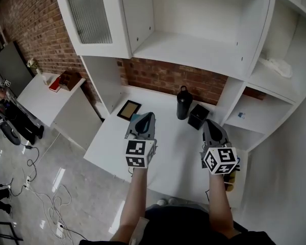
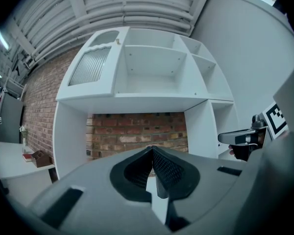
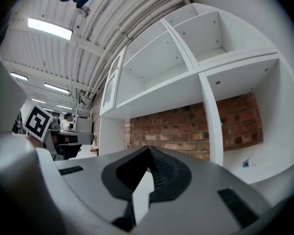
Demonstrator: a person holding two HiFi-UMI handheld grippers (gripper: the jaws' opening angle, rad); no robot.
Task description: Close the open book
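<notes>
A flat dark book (image 1: 128,109) with a tan border lies shut on the white desk (image 1: 168,152), near the back left under the cabinet. My left gripper (image 1: 148,116) hovers above the desk just right of the book, apart from it, its jaws pressed together with nothing between them (image 2: 152,149). To the right, at about the same height, is my right gripper (image 1: 210,122), which is also shut and empty (image 3: 148,149). Both gripper views look level at the brick wall and the shelves; neither shows the book.
A black bottle (image 1: 183,102) and a black box (image 1: 198,116) stand at the back of the desk between the grippers. White shelves (image 1: 194,50) rise above and to the right. A low side table (image 1: 46,98) stands to the left, with cables (image 1: 46,203) on the floor.
</notes>
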